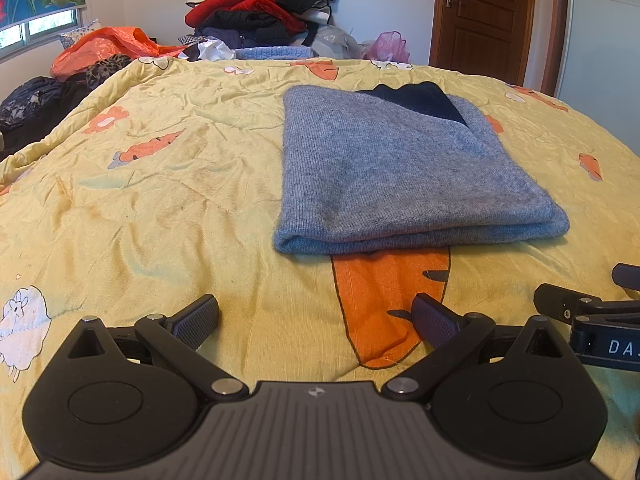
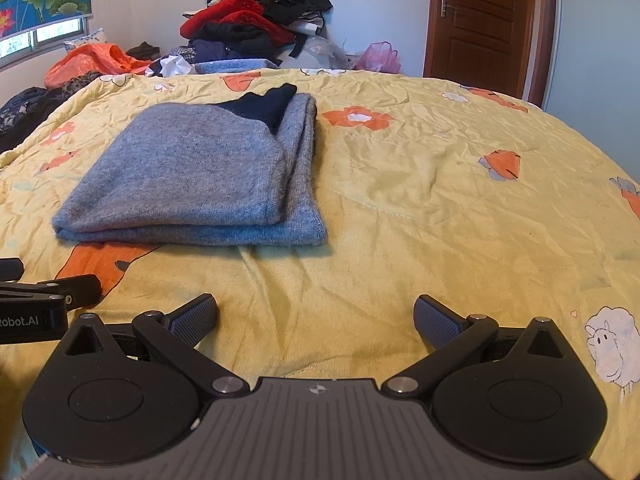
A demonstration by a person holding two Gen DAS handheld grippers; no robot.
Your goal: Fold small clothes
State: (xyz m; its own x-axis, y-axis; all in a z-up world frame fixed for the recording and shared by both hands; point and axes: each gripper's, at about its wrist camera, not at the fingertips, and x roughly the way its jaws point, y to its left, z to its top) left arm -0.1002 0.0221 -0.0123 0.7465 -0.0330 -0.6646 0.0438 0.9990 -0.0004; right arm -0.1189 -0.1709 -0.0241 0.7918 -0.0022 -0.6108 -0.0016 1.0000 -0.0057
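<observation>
— Nearest the lens: left gripper (image 1: 316,322), jaws spread wide, nothing between them, hovering low over the yellow quilt (image 1: 160,208) and above a big orange carrot print (image 1: 384,304). Right gripper?

— Same posture for the right gripper (image 2: 316,320): spread wide, empty, over bare yellow cloth. Just beside the left one, too; each visible at the edge of the other's view.

— And the garment?

— Grey knit sweater (image 1: 384,176), folded into a flat rectangle, lying on the quilt ahead of both tools, untouched by either. Ahead and slightly right from the left wrist; ahead and left from the right wrist (image 2: 192,176).

— Layers?

— Stacked, with edges showing along the near side and the right side. Dark navy patch (image 1: 420,98) poking out at the far end; hard to tell whether lining or a separate piece.

— Beyond the bed?

— Heap of clothes (image 1: 260,8) in red, black and blue against the far wall, orange plastic bag (image 1: 104,46) to its left, pink bag (image 1: 390,46) to its right, brown wooden door (image 1: 484,16) at the far right, closed.
</observation>
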